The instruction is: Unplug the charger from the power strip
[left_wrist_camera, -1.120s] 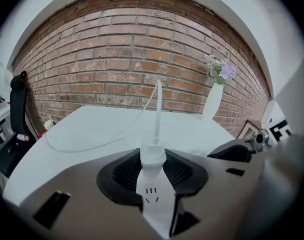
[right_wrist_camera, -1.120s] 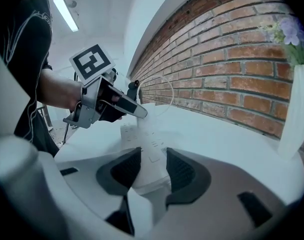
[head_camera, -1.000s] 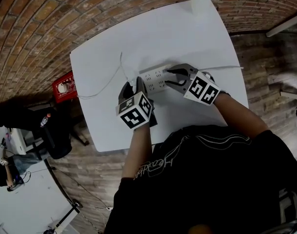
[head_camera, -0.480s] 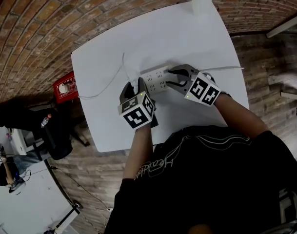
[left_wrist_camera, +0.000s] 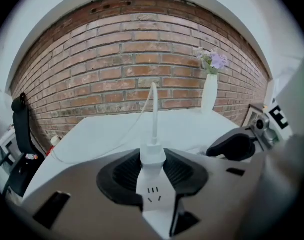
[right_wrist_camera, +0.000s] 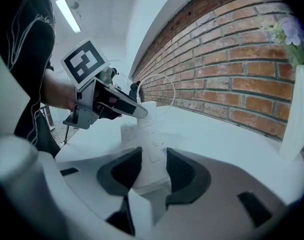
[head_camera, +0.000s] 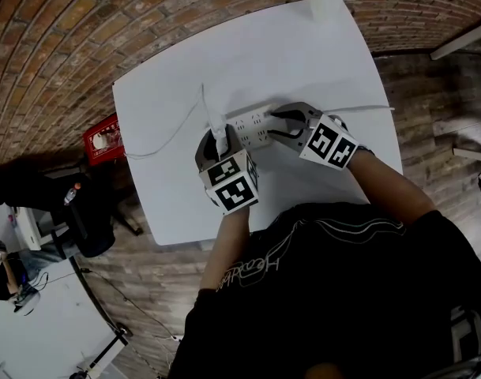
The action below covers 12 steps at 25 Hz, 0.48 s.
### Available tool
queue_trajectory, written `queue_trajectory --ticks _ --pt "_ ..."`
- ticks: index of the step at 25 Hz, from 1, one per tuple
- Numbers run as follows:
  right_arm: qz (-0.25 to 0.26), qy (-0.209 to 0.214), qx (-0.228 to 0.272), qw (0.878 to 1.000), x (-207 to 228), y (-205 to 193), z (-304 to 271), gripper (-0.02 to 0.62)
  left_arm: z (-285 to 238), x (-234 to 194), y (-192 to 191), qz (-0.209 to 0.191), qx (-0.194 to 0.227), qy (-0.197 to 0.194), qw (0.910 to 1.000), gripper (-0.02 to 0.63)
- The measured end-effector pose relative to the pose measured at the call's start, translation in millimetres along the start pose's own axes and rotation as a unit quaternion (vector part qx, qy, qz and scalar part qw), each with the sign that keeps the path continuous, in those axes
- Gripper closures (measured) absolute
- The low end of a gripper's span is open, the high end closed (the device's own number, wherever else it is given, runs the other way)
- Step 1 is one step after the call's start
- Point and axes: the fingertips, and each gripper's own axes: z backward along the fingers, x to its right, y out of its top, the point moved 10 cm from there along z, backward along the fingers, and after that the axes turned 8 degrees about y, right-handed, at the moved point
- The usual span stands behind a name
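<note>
Plastic, smooth and white, makes up both task items: the long flat power strip [head_camera: 252, 129] with its rows of socket slots, and the small blocky charger [left_wrist_camera: 152, 156]. The charger stands at the strip's end farthest from the right gripper [head_camera: 277, 125], and no gap shows between charger and strip. A thin white cable [left_wrist_camera: 154, 109] rises from the charger's top and then trails across the matte white bench [head_camera: 287, 54].

The left gripper [head_camera: 216, 143] has its jaws drawn narrow, ribbed dark pads [left_wrist_camera: 124, 173] pressed on either side of the charger. The right gripper's jaws are set somewhat wider and clamp the strip's opposite end between their pads.

A slim white vase [left_wrist_camera: 209, 96] near the brick wall holds pale purple flowers [left_wrist_camera: 214, 61]. A red crate [head_camera: 104, 136] sits on the floor beside the bench; what it holds is too small to tell.
</note>
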Motion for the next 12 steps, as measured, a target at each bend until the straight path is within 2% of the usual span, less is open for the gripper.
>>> queue_trajectory --ticks 2,5,7,9,12 --pt "0.001 0.000 0.001 1.000 0 0 0 0.469 -1 -4 0 0.020 -0.007 -0.012 0.9997 0.469" --pt "0.007 -0.001 0.000 1.000 -1 0 0 0.469 -6 -14 -2 0.071 -0.025 -0.038 0.9964 0.469" --pt "0.011 -0.001 -0.001 1.000 -2 0 0 0.471 -6 -17 -4 0.088 -0.029 -0.047 0.9946 0.468" --pt "0.010 0.000 -0.001 1.000 -3 0 1 0.469 -4 -16 -4 0.078 -0.026 -0.041 0.9958 0.468" --pt "0.008 0.001 -0.001 1.000 -2 1 0 0.469 0 -9 -1 0.032 -0.012 -0.015 0.9993 0.469"
